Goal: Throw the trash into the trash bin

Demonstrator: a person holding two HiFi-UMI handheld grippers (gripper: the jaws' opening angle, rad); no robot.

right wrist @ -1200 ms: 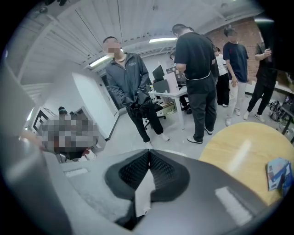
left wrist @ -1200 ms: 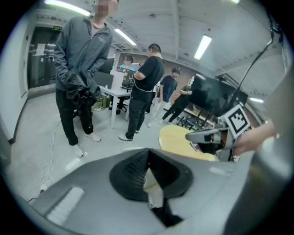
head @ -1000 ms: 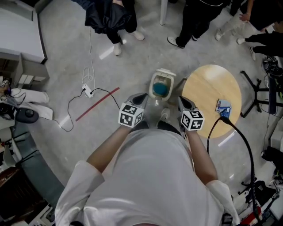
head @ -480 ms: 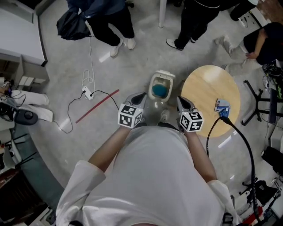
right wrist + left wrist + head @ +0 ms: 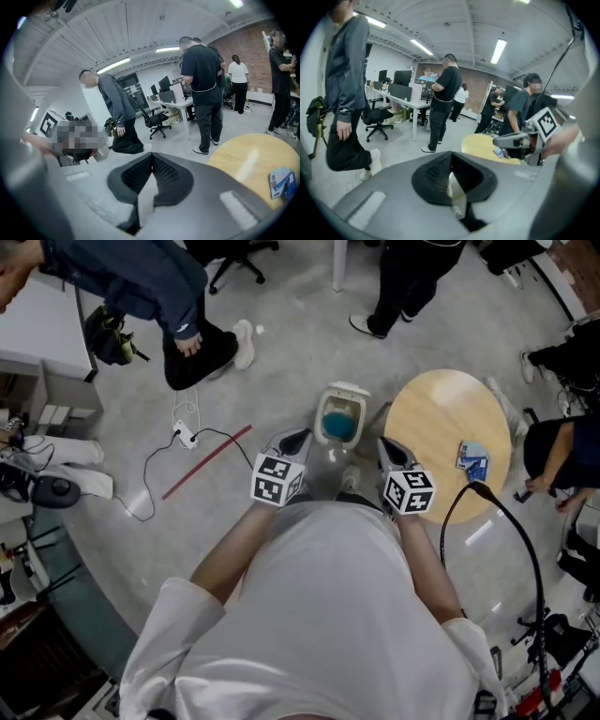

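Nearby, bin point(image 5: 349, 392) beyond left hand-held gripper point(image 5: 293, 439)

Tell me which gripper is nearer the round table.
The right gripper: it hangs just beside the table, at its rim, while the left gripper is on the other side of the bin.

The trash bin point(image 5: 339, 418) stood open-mouthed on the floor point(image 5: 281, 362), a narrow gap parting it from the round worktop's point(image 5: 441, 423) left edge. Bare floor lay left of the bin — a red strip point(image 5: 206, 462) and a power strip point(image 5: 186, 435) lay farther out. Standing people's legs point(image 5: 401, 285) closed the far side.
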